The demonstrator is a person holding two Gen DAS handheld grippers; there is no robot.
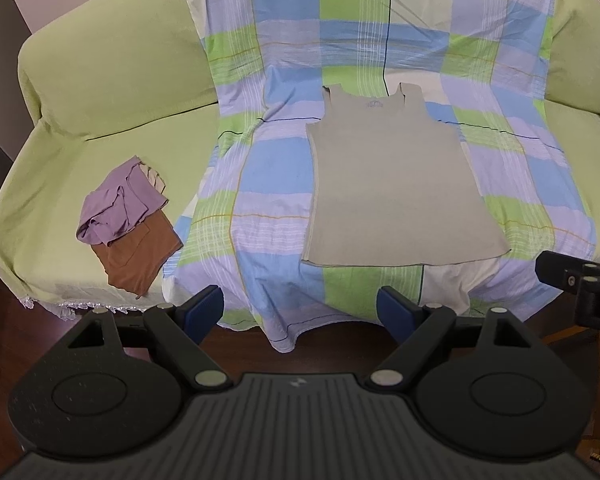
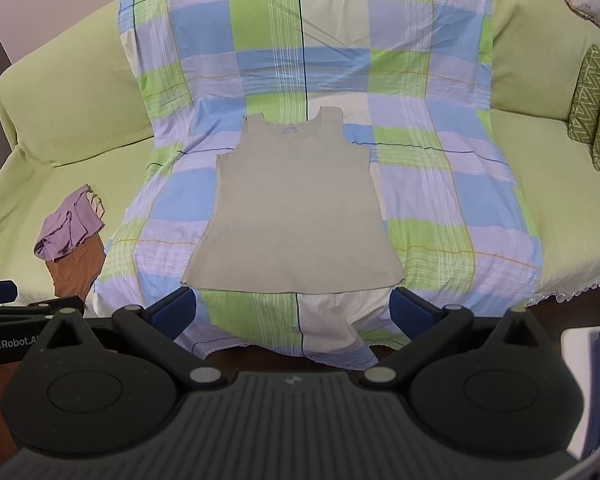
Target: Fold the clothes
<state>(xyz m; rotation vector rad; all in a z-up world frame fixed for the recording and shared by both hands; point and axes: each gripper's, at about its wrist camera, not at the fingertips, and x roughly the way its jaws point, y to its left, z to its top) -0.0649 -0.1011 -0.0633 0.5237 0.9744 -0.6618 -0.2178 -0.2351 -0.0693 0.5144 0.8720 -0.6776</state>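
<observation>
A beige sleeveless top (image 1: pixel 396 188) (image 2: pixel 294 212) lies spread flat on a checked sheet (image 1: pixel 260 168) (image 2: pixel 440 184), straps toward the sofa back, hem toward me. My left gripper (image 1: pixel 300 312) hovers open in front of the sofa edge, below and left of the hem, holding nothing. My right gripper (image 2: pixel 294 314) is open too, centred just below the hem with its blue pads (image 2: pixel 172 314) wide apart. Each gripper shows at the edge of the other's view.
A green-covered sofa (image 1: pixel 120 80) (image 2: pixel 540 152) carries the sheet. A small pile of lilac and brown clothes (image 1: pixel 128 216) (image 2: pixel 74 240) sits on the left seat. Patterned green cushions (image 2: pixel 596 116) lean at the right. Dark wooden floor (image 1: pixel 332 344) lies below.
</observation>
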